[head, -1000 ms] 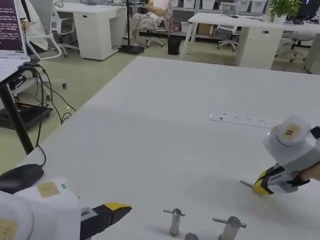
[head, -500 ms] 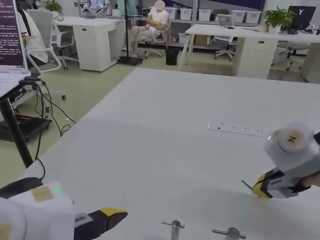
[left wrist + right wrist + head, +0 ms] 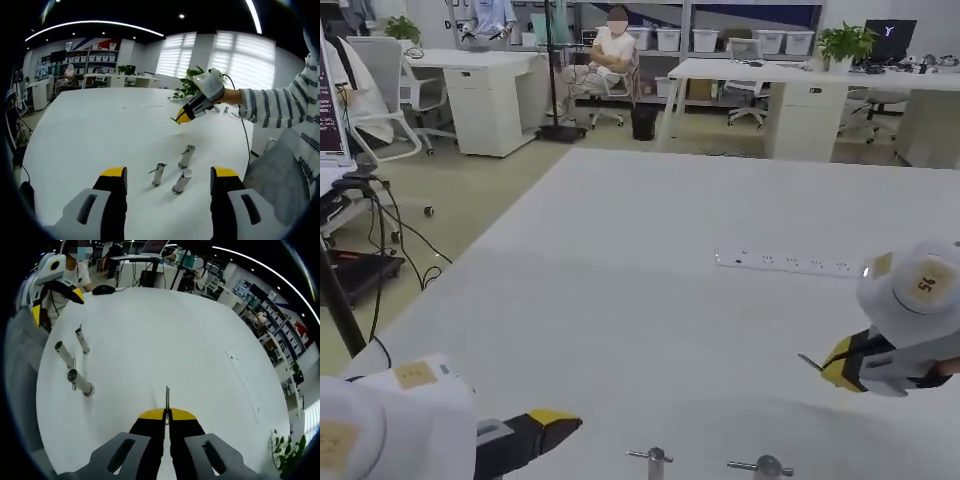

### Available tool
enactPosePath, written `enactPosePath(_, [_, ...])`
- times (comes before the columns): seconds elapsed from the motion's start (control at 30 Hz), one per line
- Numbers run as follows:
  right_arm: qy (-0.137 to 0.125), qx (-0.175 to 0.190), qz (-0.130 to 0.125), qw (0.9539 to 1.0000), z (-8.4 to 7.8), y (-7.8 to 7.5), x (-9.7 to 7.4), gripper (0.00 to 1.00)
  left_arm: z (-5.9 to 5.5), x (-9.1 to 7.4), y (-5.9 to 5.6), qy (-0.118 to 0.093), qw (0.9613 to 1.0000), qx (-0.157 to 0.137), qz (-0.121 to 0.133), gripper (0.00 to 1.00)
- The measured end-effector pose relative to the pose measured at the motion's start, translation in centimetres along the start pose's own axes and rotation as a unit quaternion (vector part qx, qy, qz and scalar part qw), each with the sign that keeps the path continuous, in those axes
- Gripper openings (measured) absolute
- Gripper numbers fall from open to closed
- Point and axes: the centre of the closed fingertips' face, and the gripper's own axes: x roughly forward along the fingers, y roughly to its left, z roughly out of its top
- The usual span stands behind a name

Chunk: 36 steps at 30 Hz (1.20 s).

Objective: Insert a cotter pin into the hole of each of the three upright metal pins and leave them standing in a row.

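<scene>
My right gripper (image 3: 167, 414) clamps a cotter pin (image 3: 167, 396), its tip jutting forward over bare table (image 3: 150, 330). My left gripper (image 3: 169, 174) gapes wide, released, with the three metal pins (image 3: 159, 175) upright just ahead, near my edge. Beyond them the table lies open up to a power strip (image 3: 785, 263).

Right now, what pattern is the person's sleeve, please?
The sleeve is dark-and-white striped, clearest in the left gripper view.
</scene>
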Motion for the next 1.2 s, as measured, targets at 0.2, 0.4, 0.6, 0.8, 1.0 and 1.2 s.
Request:
enactPosePath(0.2, [-0.017, -0.016, -0.023, 0.9995, 0.5, 0.4, -2.1, 0.02, 1.0, 0.8, -0.2, -0.005, 0.9999, -0.002, -0.013, 0.66])
enactPosePath(0.4, [-0.027, -0.036, -0.033, 0.9984, 0.8, 1.4, -3.2, 0.02, 1.7, 1.3, -0.5, -0.008, 0.9997, -0.007, -0.024, 0.64])
enactPosePath(0.6, [-0.057, -0.04, -0.034, 0.997, 1.5, 3.0, -4.0, 0.02, 2.2, 1.7, -0.8, -0.017, 0.9993, -0.001, -0.033, 0.62])
enactPosePath(0.8, [-0.082, -0.049, -0.039, 0.9947, 2.6, 4.1, -4.7, 0.02, 2.6, 2.5, -1.0, -0.015, 0.9989, -0.001, -0.044, 0.61])
enactPosePath(1.0, [-0.098, -0.046, -0.055, 0.9926, 3.2, 4.9, -6.0, 0.02, 3.4, 3.6, -1.6, -0.016, 0.9979, -0.012, -0.062, 0.59])
enactPosePath(1.2, [-0.11, -0.048, -0.077, 0.9897, 3.5, 5.6, -7.5, 0.02, 4.5, 4.6, -2.3, -0.021, 0.9965, -0.02, -0.079, 0.56])
